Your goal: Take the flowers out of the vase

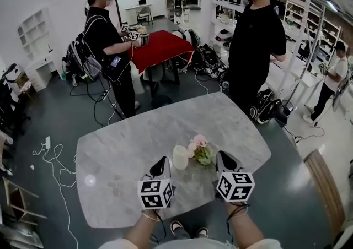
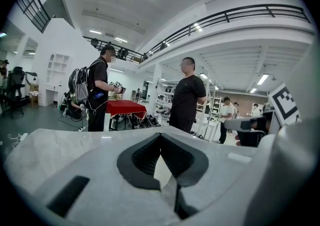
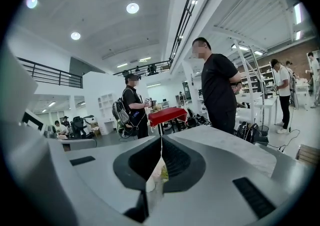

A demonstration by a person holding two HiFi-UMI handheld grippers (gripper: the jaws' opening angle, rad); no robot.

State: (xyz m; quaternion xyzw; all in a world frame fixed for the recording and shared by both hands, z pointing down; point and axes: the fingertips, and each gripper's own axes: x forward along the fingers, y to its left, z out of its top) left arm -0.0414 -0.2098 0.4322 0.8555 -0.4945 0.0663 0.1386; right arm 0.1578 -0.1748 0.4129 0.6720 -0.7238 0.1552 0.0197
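A small white vase (image 1: 180, 157) stands on the grey marble table (image 1: 121, 154), near its front edge. A bunch of pink flowers with green leaves (image 1: 199, 149) leans out to the right of the vase's mouth. My left gripper (image 1: 164, 161) is shut, its tips just left of the vase. In the left gripper view the jaws (image 2: 161, 137) meet, and the vase (image 2: 161, 172) shows pale in the gap below them. My right gripper (image 1: 219, 157) is shut at the flowers' right side. Green and white of the flowers (image 3: 163, 174) show under its tips (image 3: 161, 140). I cannot tell whether a stem is pinched.
Two people stand beyond the table's far edge, one in black (image 1: 256, 38) and one with a backpack (image 1: 107, 38) beside a red-covered table (image 1: 162, 47). Cables (image 1: 49, 154) lie on the floor to the left. Bags and gear (image 1: 270, 107) sit at the far right corner.
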